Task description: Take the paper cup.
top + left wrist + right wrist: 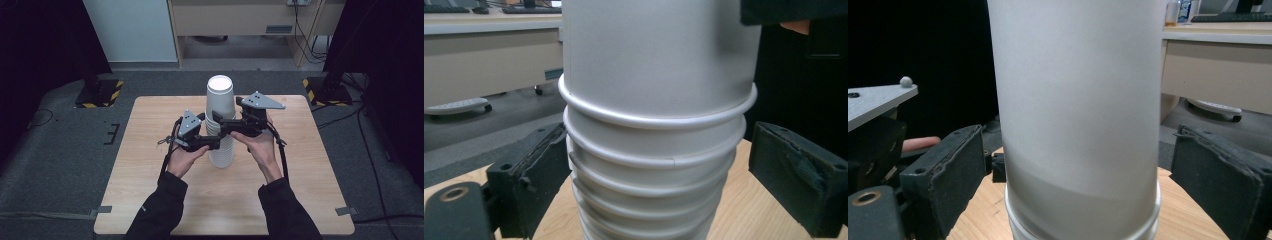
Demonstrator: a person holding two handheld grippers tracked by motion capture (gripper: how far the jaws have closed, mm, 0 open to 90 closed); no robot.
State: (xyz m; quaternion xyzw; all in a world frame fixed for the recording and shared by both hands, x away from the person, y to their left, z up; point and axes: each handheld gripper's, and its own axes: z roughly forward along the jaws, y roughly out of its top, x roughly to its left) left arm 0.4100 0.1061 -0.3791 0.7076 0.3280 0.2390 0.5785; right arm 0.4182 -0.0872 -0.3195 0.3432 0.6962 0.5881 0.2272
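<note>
Nested white cups [220,120] between claws.

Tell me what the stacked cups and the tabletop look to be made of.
Stack of cups: probably paper, matte white with rolled rims stepped one above another; thin plastic can't be ruled out. Table: light wood or wood-look laminate, smooth, with faint grain; the finish leaves it open.

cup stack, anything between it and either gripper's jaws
Nothing visible. The cup stack stands upright on the table, between the open jaws of both grippers. The left gripper straddles the ringed lower rims; the right gripper straddles the top cup's smooth wall higher up. Only air fills the gaps.
</note>
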